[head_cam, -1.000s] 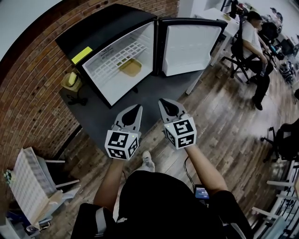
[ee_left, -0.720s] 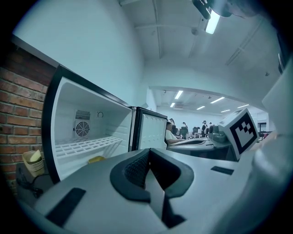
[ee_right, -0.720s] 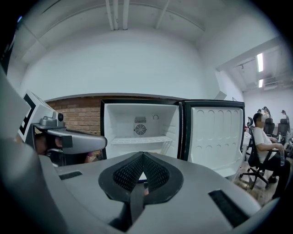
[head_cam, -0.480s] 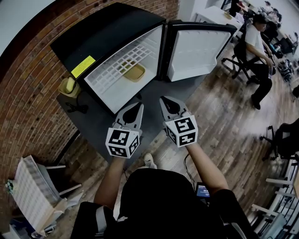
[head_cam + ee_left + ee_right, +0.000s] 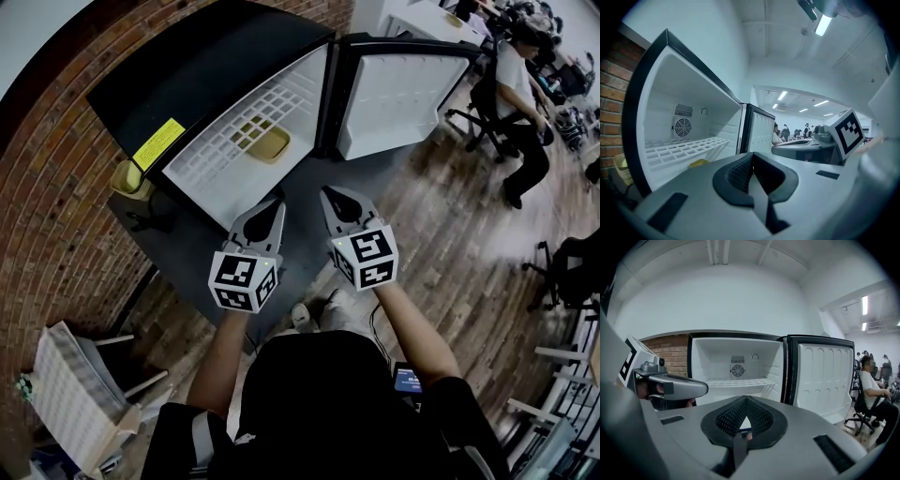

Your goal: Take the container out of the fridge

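Left gripper [image 5: 274, 206]: jaws pressed together, nothing in them. Right gripper [image 5: 332, 199]: same, tips meeting, empty. Both hang side by side short of the open fridge [image 5: 211, 70], well apart from the container [image 5: 262, 141]. The container is yellow and shallow, on the fridge floor under the wire shelf [image 5: 220, 150] (seen through the grid in the head view), toward the back.

Risks, as I judge them:
- A left gripper going in with its jaws together would just shove the container further back, so they need to spread first.
- The shelf sits low over the container. Coming in too high could hit the grid, and lifting straight up would knock the container against it, so it wants a low, level draw out.
- The rim looks thin, so a pinch could slip or tip it.
- The right gripper is nearer the door [image 5: 403, 89]; a wide swing could bump it, and the door might swing in.

Surface: the fridge stands on a dark slab [image 5: 202, 239] over a wood plank floor [image 5: 450, 234].

Room, left to right:
- white rack [image 5: 56, 394]
- brick wall [image 5: 56, 216]
- yellow tub [image 5: 129, 178] just beside the fridge
- a seated person [image 5: 514, 84] among desks at far right, well apart from the grippers
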A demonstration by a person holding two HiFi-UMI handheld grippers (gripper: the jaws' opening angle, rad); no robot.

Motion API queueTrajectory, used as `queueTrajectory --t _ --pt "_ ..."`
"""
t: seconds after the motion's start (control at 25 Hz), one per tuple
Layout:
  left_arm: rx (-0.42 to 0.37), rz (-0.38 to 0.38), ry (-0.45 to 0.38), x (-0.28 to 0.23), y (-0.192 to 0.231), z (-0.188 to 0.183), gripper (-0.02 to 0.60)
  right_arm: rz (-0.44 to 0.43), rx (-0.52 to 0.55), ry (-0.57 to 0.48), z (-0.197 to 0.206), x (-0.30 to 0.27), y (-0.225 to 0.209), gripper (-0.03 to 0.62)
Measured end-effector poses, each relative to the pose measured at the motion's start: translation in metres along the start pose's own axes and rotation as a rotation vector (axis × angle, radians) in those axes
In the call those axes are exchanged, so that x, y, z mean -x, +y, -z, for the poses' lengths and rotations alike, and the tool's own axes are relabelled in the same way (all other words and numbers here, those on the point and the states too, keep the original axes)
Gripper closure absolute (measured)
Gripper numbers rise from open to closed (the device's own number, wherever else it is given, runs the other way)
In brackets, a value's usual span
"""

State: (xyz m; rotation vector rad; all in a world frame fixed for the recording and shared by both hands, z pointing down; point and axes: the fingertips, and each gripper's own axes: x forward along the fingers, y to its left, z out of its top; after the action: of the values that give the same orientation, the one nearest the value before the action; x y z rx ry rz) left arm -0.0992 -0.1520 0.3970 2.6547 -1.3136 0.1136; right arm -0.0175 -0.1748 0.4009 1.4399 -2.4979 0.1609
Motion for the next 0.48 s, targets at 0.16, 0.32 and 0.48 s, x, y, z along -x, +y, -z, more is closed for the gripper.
queueTrajectory --t 0.16,0.32,0.48 --pt "0.004 0.006 0.009 -0.014 0.005 0.003 0.568 -0.001 -0.005 0.01 0.003 -0.011 -0.008 0.554" --pt "0.004 0.01 0.025 -0.031 0.01 0.005 0.568 -0.01 -0.015 0.022 0.006 -0.025 -0.019 0.554" --pt "0.011 0.006 0.039 -0.048 0.02 0.004 0.568 -0.026 -0.012 0.028 0.005 -0.041 -0.029 0.554"
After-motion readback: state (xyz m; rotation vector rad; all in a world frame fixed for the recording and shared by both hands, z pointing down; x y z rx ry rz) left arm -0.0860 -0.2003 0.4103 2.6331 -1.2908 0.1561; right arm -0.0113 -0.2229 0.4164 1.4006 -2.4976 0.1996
